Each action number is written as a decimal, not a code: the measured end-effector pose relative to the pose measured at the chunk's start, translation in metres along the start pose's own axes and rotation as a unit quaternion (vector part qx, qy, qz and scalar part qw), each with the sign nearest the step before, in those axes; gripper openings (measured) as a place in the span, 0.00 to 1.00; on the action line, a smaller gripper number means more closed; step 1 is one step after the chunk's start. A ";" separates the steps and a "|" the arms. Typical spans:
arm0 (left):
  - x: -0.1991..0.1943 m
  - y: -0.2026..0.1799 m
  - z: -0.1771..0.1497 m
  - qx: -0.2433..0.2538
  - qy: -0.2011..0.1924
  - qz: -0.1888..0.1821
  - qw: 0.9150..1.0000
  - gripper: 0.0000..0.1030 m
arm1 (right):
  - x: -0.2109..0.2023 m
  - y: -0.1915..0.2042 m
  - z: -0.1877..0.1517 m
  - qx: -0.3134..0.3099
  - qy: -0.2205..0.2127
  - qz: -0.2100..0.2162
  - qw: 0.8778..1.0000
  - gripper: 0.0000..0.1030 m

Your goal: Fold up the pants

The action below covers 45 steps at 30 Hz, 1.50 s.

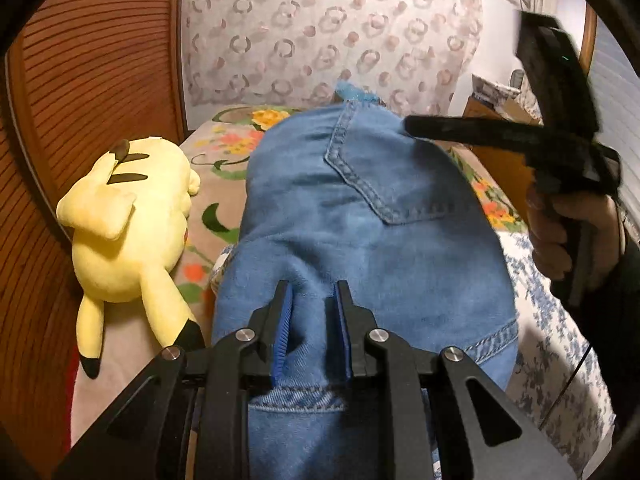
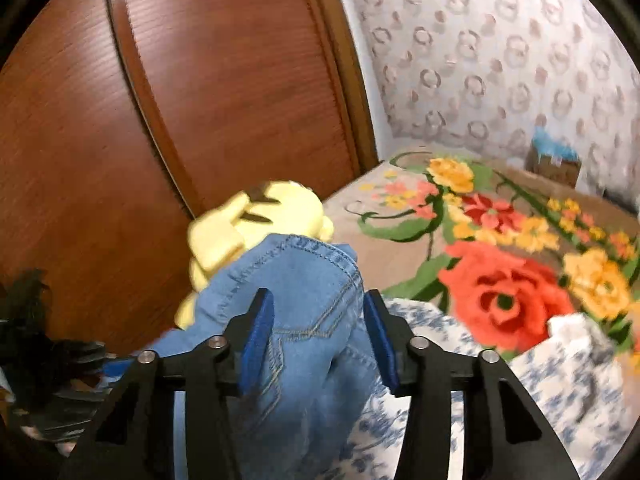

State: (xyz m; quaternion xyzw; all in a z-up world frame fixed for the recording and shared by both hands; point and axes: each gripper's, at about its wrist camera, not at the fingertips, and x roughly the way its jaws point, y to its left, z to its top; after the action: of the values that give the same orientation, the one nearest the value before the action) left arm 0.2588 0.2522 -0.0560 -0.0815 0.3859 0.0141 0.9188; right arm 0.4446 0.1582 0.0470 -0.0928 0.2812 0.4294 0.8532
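Observation:
Blue denim pants (image 1: 360, 216) lie folded on the bed, back pocket up. My left gripper (image 1: 312, 296) sits over the near end of the pants, its blue-padded jaws apart with denim bunched between them. In the right wrist view my right gripper (image 2: 318, 308) has its jaws wide apart around a raised fold of the pants (image 2: 304, 292). In the left wrist view the right gripper (image 1: 416, 126) appears blurred at upper right, its tip by the pants' far right edge, held by a hand (image 1: 568, 232).
A yellow plush toy (image 1: 128, 220) lies left of the pants against a wooden wardrobe door (image 1: 80, 80). The bed has a floral blanket (image 2: 500, 264) and a blue-and-white sheet (image 1: 552, 340). A patterned wall (image 1: 328, 32) stands behind; a box (image 2: 554, 164) sits at the far edge.

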 end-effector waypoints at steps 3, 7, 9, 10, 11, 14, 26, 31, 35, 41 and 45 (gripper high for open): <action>0.003 -0.003 -0.007 0.001 0.003 0.000 1.000 0.21 | 0.025 -0.007 -0.021 -0.001 0.045 -0.041 0.998 0.43; -0.002 -0.007 -0.007 0.004 -0.003 0.007 1.000 0.21 | 0.020 -0.012 -0.040 0.022 0.044 -0.042 0.998 0.43; -0.008 -0.010 -0.006 0.005 -0.006 0.014 1.000 0.24 | 0.007 -0.009 -0.039 0.033 0.033 -0.049 0.998 0.43; -0.010 -0.011 -0.005 0.004 -0.009 0.014 1.000 0.26 | -0.002 -0.007 -0.038 0.035 0.025 -0.050 0.998 0.43; -0.015 -0.013 -0.004 0.005 -0.013 0.015 1.000 0.30 | -0.012 -0.004 -0.038 0.035 0.018 -0.051 0.998 0.43; -0.032 -0.024 -0.003 0.010 -0.030 0.011 0.999 0.35 | -0.052 0.007 -0.051 0.031 0.002 -0.051 0.998 0.43; -0.093 -0.085 -0.016 0.048 -0.081 -0.017 0.995 0.50 | -0.198 0.045 -0.136 0.043 -0.051 -0.084 0.994 0.43; -0.118 -0.117 -0.026 0.064 -0.101 -0.028 0.992 0.51 | -0.253 0.064 -0.164 0.042 -0.068 -0.111 0.991 0.43; -0.131 -0.137 -0.036 0.077 -0.109 -0.035 0.990 0.53 | -0.292 0.075 -0.187 0.051 -0.081 -0.124 0.988 0.43; -0.149 -0.166 -0.053 0.100 -0.130 -0.052 0.985 0.77 | -0.312 0.088 -0.206 0.056 -0.100 -0.146 0.983 0.43; -0.158 -0.181 -0.064 0.107 -0.134 -0.063 0.983 0.87 | -0.326 0.098 -0.223 0.063 -0.107 -0.158 0.980 0.43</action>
State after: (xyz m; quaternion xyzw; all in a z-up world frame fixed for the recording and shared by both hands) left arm 0.1189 0.0696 0.0378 -0.0047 0.2522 -0.0743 0.9648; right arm 0.1243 -0.0929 0.0536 -0.0356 0.1962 0.2777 0.9397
